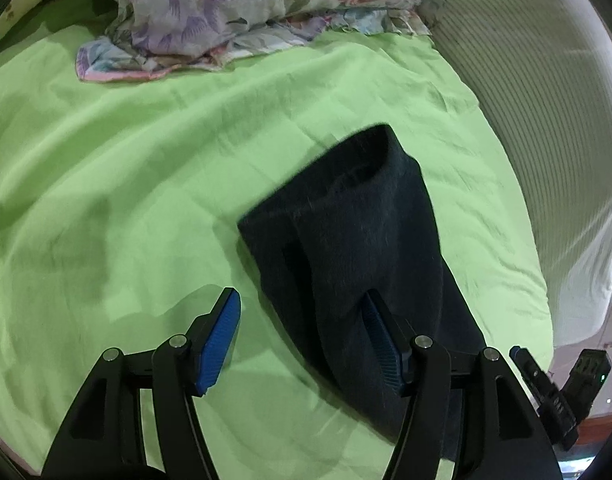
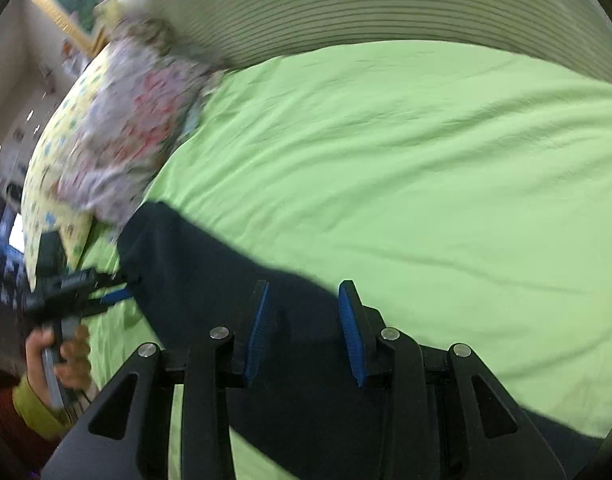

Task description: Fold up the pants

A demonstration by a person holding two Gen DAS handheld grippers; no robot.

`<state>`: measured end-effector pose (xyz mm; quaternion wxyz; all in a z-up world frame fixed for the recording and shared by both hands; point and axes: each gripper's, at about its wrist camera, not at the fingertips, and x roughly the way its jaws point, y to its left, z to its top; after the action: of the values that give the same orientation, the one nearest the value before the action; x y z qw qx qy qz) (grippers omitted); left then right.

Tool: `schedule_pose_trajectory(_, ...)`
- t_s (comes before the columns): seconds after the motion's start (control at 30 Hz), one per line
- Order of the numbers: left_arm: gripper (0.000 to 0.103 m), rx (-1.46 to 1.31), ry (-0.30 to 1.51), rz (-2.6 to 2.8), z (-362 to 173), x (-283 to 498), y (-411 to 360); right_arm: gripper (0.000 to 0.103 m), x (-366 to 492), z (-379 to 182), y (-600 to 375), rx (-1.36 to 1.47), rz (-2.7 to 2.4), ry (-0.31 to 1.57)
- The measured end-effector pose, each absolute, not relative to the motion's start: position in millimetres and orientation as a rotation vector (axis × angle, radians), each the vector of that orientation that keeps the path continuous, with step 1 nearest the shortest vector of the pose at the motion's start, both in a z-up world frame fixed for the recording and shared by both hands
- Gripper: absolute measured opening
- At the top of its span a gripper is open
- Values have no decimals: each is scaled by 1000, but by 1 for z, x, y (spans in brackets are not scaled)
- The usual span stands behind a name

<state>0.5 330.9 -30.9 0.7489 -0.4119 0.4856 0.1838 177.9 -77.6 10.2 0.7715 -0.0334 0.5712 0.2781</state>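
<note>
Lying dark and narrow on the green bed sheet (image 1: 126, 184), the pants (image 1: 353, 240) are found ahead of the left hand-held gripper (image 1: 302, 340), whose jaws are seen spread wide and released; its right-side pad overlaps the cloth, while its left-side pad sits over bare sheet. The right hand-held gripper (image 2: 304, 332) is likewise seen released, jaws apart, with the pants (image 2: 210, 280) running beneath and to its left.

A slip is judged the main risk: if only the top layer were pinched, the lower layer could be left behind and the fold would come out skewed. The sheet could also be caught with the cloth where the left-side pad sits on it. Blur in both views suggests motion, so a grasp could land off the edge.

Counted: one pair of pants, two hand-held grippers, one floral pillow (image 1: 234, 4), one striped white cover (image 1: 537, 128), one sheet.
</note>
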Motion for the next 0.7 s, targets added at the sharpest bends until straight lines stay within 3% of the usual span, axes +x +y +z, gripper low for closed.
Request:
schedule_pose_trajectory(0.37,62,-884,1052,399,-49,6,339,37,194,-55,-30,-308,717,1400)
schedule_pose_trajectory(0.6,50,-870,1045,370,-52,16,342,36,176,-64,-12,-440,828,1425)
schedule_pose_trajectory(0.67,47,-858,1042,365,-52,23,341,32,180,-67,-12,-432,828,1435)
schedule_pose_trajectory(0.7,45,-847,1040,370,-53,26,340,21,181,-67,-11,-433,837,1435)
